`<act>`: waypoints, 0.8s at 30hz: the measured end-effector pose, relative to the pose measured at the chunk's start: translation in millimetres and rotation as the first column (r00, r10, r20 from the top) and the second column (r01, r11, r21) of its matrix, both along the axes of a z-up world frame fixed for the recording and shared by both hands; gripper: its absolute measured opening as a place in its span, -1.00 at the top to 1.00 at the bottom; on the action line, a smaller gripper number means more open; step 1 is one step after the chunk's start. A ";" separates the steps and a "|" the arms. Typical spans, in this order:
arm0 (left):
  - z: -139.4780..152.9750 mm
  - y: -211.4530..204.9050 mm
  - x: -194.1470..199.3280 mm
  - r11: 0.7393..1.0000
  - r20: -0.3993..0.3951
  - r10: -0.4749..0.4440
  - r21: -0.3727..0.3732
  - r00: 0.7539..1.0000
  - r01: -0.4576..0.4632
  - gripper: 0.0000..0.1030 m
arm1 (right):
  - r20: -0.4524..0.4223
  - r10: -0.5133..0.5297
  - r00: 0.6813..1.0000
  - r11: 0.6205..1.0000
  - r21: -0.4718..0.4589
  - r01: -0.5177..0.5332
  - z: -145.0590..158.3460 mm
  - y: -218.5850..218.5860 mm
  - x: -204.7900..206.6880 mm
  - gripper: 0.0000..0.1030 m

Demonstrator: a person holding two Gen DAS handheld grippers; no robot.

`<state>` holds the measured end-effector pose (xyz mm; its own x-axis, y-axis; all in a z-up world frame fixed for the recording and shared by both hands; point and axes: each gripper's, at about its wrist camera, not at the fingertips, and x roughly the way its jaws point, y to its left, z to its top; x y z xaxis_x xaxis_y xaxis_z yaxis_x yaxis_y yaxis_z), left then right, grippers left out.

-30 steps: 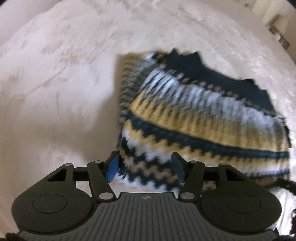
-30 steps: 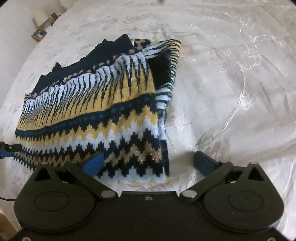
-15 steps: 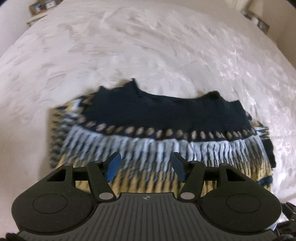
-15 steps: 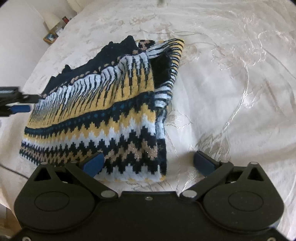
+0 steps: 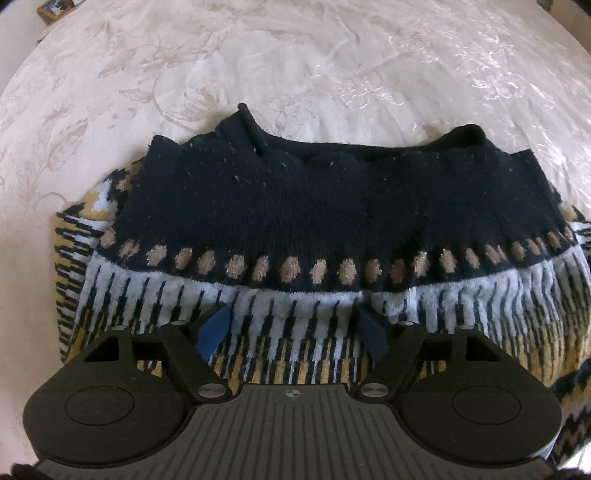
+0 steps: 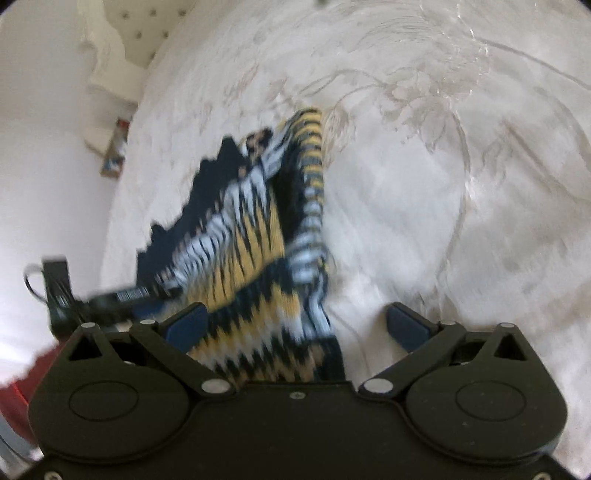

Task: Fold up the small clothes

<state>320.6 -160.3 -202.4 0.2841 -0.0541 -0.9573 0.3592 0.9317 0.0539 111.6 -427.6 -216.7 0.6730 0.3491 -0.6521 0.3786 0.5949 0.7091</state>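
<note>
A small knitted sweater (image 5: 295,206), navy at the top with tan dots and white, yellow and navy zigzag bands, lies folded on a cream bedspread (image 5: 258,55). My left gripper (image 5: 291,328) is open and empty, its fingers over the white and navy striped band. In the right wrist view the sweater (image 6: 251,251) is blurred. My right gripper (image 6: 295,325) is open wide and empty over the sweater's near right corner. The left gripper (image 6: 122,295) shows there at the sweater's left edge.
The cream embroidered bedspread (image 6: 443,184) spreads all around the sweater. A picture frame (image 5: 55,9) lies at the far left edge. A tufted headboard (image 6: 122,33) and a white wall are at the far left in the right wrist view.
My left gripper has swung from the sweater's side to over its striped band, facing the navy top. My right gripper has moved closer over the sweater's near corner. Both stay open.
</note>
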 end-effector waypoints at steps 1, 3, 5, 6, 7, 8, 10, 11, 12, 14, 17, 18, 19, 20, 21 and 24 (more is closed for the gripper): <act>-0.6 0.3 -0.1 1.000 0.002 0.000 0.000 1.000 0.000 -0.51 | 0.009 0.005 1.000 1.000 0.007 -0.005 -0.9 -2.3 6.1 -1.00; -1.7 0.7 -0.1 1.000 0.006 0.000 0.000 1.000 0.000 -0.53 | 0.029 0.030 0.999 0.999 0.012 -0.030 -1.9 -4.7 21.4 -1.00; -0.8 1.1 -0.5 1.000 0.008 0.002 -0.001 1.000 -0.002 -0.55 | 0.043 0.063 0.997 0.998 0.014 -0.064 -2.7 -6.6 37.8 -1.00; -1.0 0.8 0.0 1.000 0.008 0.002 -0.002 1.000 -0.002 -0.56 | 0.049 0.080 0.996 0.997 0.016 -0.081 -3.7 -6.0 45.6 -1.00; -1.2 1.0 0.0 1.000 0.009 0.003 -0.002 1.000 -0.003 -0.56 | 0.057 0.095 0.994 0.995 0.021 -0.097 -3.9 -5.1 53.0 -1.00; -1.5 1.7 -0.1 1.000 0.009 0.004 -0.002 1.000 -0.004 -0.57 | 0.065 0.107 0.992 0.994 0.029 -0.109 -4.8 -5.3 59.4 -1.00; -3.4 2.0 -0.6 1.000 0.011 0.006 -0.002 1.000 -0.006 -0.58 | 0.074 0.130 0.989 0.990 0.049 -0.134 -7.6 -4.7 73.2 -1.00; -4.4 2.3 -0.8 1.000 0.011 0.007 -0.002 1.000 -0.007 -0.58 | 0.074 0.142 0.987 0.988 0.054 -0.146 -8.7 -4.2 77.7 -1.00; -4.5 2.4 -1.0 1.000 0.012 0.008 -0.002 1.000 -0.008 -0.59 | 0.074 0.153 0.985 0.986 0.055 -0.157 -9.9 -3.2 82.7 -1.00; -2.8 1.7 -0.2 1.000 0.009 0.010 0.000 1.000 -0.010 -0.59 | 0.071 0.170 0.983 0.984 0.051 -0.173 -11.3 -0.5 90.0 -1.00; 7.5 -1.4 6.1 1.000 -0.005 0.021 -0.013 1.000 -0.021 -0.51 | 0.082 0.179 0.980 0.982 0.044 -0.183 -12.5 3.6 94.2 -1.00; 12.8 -1.5 9.4 0.999 0.000 0.034 -0.037 0.999 -0.034 -0.48 | 0.087 0.180 0.980 0.982 0.042 -0.184 -12.9 4.2 93.3 -1.00; 18.6 -2.7 13.8 0.997 0.013 0.044 -0.062 0.999 -0.043 -0.45 | 0.093 0.180 0.979 0.982 0.042 -0.185 -13.1 3.9 92.6 -1.00; 22.8 -5.1 18.6 0.997 0.029 0.044 -0.070 0.999 -0.042 -0.44 | 0.101 0.180 0.979 0.982 0.042 -0.185 -13.4 3.9 91.1 -1.00; 25.3 -8.7 23.6 0.997 0.046 0.040 -0.069 0.998 -0.037 -0.44 | 0.108 0.180 0.978 0.982 0.043 -0.185 -13.8 4.3 90.5 -1.00; 18.8 -21.2 41.6 0.999 0.050 0.020 -0.045 0.999 -0.018 -0.45 | 0.115 0.180 0.977 0.981 0.045 -0.186 -13.8 3.3 89.6 -1.00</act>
